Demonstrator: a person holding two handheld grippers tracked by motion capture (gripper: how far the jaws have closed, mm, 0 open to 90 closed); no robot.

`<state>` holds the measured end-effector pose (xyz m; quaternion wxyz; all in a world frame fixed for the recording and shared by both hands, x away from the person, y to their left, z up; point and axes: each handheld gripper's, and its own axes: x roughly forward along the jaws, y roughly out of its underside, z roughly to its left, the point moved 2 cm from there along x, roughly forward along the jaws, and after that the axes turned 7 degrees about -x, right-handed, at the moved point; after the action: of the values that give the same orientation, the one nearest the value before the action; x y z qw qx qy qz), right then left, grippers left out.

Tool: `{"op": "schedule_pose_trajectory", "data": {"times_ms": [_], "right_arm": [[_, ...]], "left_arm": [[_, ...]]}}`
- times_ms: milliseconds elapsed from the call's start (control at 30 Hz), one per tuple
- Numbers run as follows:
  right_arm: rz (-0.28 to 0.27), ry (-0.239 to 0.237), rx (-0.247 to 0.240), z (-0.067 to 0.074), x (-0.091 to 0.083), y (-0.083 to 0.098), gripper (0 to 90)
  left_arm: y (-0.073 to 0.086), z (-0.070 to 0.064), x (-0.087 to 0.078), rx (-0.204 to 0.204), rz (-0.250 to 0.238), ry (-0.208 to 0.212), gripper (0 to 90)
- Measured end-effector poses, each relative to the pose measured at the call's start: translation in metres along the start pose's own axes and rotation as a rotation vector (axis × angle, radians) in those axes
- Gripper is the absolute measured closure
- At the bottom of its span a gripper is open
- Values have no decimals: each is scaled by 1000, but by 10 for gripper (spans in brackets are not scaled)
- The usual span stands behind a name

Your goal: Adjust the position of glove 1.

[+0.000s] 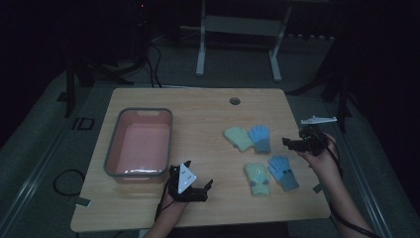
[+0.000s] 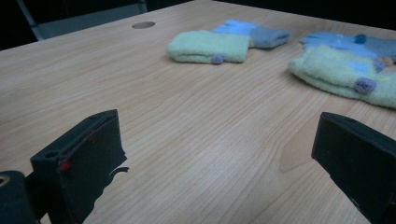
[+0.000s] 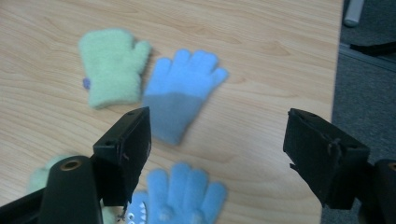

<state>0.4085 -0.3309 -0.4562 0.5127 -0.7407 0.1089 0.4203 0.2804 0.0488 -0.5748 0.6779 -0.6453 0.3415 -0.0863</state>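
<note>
Gloves: four small knitted gloves lie flat on the right half of a wooden table (image 1: pixel 198 106), in two side-by-side pairs, none of them held.
Far pair: a green mitten (image 1: pixel 238 138) lies just beside a blue glove (image 1: pixel 259 138) with a grey cuff; in the right gripper view the two sit next to each other, the mitten (image 3: pixel 112 67) at left, the glove (image 3: pixel 180 93) with its fingers spread.
Near pair: a second green mitten (image 1: pixel 256 179) with small coloured spots lies beside a second blue glove (image 1: pixel 283 171), closer to the person's edge of the table.
Right gripper: the right gripper (image 1: pixel 292 144), held in a hand at the table's right edge, hangs above the tabletop beside the gloves; its jaws stand wide apart with nothing between them, and the far blue glove shows on the wood below.
Left gripper: the left gripper (image 1: pixel 205 191) sits low over the table near the front edge, well apart from the gloves; its jaws are spread wide over bare wood.
Tub: a pink tub (image 1: pixel 113 148) with a grey rim stands on the left half of the table, close to the left gripper.
Lighting: the room around the table is dark.
</note>
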Motion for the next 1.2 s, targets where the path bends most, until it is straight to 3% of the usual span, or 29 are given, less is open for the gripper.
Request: {"op": "schedule_pose_trajectory", "data": {"times_ms": [500, 667, 1100, 1200], "right_arm": [[37, -55, -86, 28, 23, -38, 256], [45, -98, -100, 38, 32, -50, 275], [70, -224, -157, 69, 70, -71, 383], [97, -221, -189, 75, 80, -72, 437]], "left_arm": [[0, 1, 0, -13, -3, 3, 22], [0, 1, -1, -10, -5, 0, 23], [0, 1, -1, -12, -7, 7, 22], [0, 1, -1, -10, -7, 8, 22]]}}
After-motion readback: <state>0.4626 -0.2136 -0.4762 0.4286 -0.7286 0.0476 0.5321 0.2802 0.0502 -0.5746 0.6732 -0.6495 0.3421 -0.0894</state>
